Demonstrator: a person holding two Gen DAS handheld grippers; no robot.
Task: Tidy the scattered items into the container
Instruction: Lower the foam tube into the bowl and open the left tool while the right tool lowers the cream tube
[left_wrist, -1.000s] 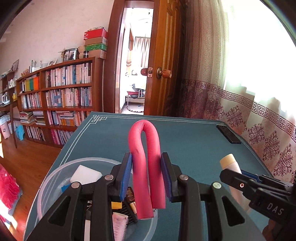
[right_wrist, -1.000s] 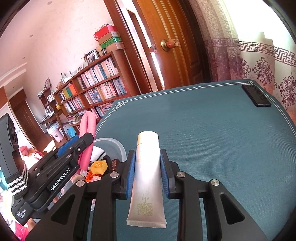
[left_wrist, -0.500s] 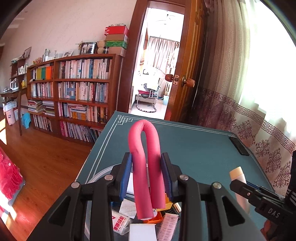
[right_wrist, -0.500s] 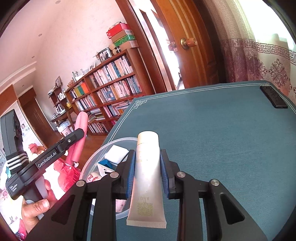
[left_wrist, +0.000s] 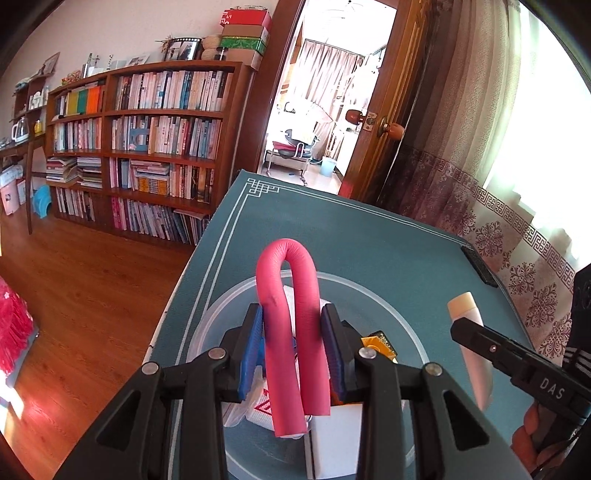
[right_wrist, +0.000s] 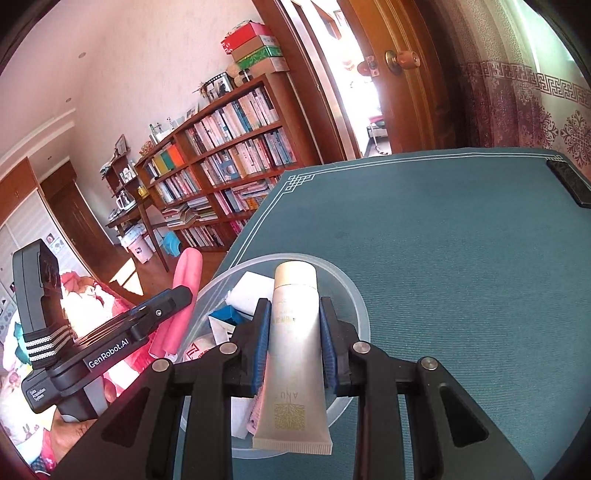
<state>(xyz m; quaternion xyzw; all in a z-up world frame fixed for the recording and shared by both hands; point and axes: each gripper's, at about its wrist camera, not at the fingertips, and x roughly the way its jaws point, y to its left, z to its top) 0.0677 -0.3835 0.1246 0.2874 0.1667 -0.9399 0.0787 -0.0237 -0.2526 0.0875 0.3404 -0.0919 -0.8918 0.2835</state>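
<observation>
We are clenching the left gripper (left_wrist: 291, 343) on a soft, light pink foam roller (left_wrist: 291, 332) at mid-frame, the right gripper (right_wrist: 293, 347) on a squashy, slippery tube (right_wrist: 293, 354), both over the clear bowl (right_wrist: 356, 299).

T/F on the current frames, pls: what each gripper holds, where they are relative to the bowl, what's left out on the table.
1. The left gripper is shut on a bent pink foam tube. True.
2. The right gripper is open with nothing in it. False: it is shut on a white tube.
3. The clear bowl already holds several items. True.
4. The bowl sits on the wooden floor. False: it sits on the teal table.
5. A dark flat object lies near the table's far right edge. True.
</observation>
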